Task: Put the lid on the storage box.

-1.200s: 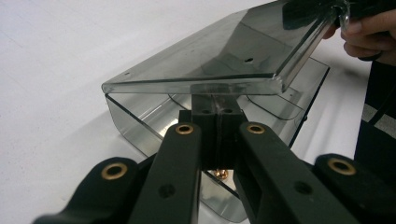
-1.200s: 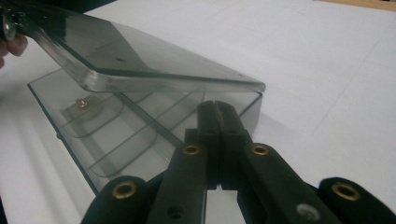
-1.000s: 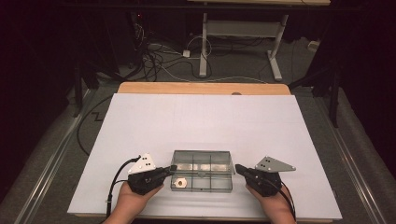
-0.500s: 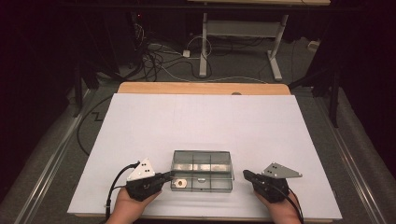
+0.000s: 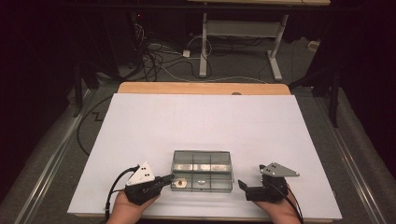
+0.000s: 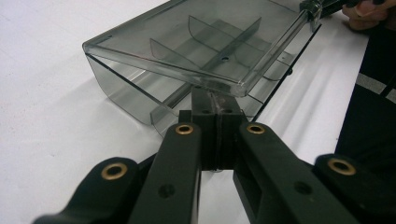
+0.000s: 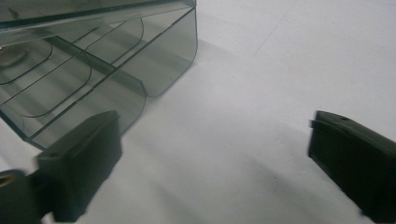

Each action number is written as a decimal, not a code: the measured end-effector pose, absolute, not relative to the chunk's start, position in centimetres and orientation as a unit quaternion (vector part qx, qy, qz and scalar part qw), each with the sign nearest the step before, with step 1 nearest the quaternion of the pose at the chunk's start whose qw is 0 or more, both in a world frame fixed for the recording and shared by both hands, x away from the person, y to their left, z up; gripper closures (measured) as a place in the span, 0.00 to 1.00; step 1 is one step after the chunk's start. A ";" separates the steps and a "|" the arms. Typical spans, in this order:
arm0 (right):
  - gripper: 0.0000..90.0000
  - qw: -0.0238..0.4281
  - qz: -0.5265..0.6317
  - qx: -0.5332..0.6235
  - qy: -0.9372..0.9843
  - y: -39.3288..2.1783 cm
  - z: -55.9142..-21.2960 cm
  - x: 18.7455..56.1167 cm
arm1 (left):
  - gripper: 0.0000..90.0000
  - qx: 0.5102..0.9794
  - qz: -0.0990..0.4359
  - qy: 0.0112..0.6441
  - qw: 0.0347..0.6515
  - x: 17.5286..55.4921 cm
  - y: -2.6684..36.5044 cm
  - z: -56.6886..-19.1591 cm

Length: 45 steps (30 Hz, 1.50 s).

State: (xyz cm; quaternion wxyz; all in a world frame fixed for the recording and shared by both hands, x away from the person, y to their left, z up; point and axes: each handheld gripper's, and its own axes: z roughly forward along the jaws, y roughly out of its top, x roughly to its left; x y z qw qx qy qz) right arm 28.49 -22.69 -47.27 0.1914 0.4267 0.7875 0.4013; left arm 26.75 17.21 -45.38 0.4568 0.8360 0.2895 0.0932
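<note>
A smoky clear compartment box (image 5: 202,153) sits near the table's front edge, and its lid (image 6: 187,37) looks slightly raised. My left gripper (image 5: 168,179) is at the box's left end. It is shut, pads together, with its tips (image 6: 215,100) tucked under the lid's rim against the box wall. A small tan round piece (image 5: 180,183) lies in the nearest compartment. My right gripper (image 5: 242,184) sits just off the box's right end. Its jaws have just been opening, and only bare table lies between its fingers (image 7: 215,135). The box (image 7: 93,70) is to the left.
The white table top (image 5: 201,116) stretches far behind the box, with a wooden edge (image 5: 201,87) at the back. Cables and desk legs (image 5: 203,46) are on the dark floor beyond. A person's hand (image 6: 364,11) is at the box's far end.
My right gripper has drawn back a little from the box's right end and its jaws have spread wide. The left gripper and the box have stayed put.
</note>
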 end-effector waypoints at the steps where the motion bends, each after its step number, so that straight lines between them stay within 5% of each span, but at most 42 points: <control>1: 0.01 0.189 0.401 0.430 0.787 -22.7 -47.3 28.5 | 0.97 0.837 0.093 0.289 0.456 26.7 17.2 -45.4; 22: 0.00 0.187 0.403 0.429 0.786 -22.7 -47.3 28.6 | 0.97 0.848 0.099 0.297 0.427 26.2 17.9 -46.2; 45: 0.00 0.184 0.407 0.426 0.787 -22.7 -47.3 28.6 | 0.97 0.822 0.115 0.371 0.417 29.7 22.5 -47.8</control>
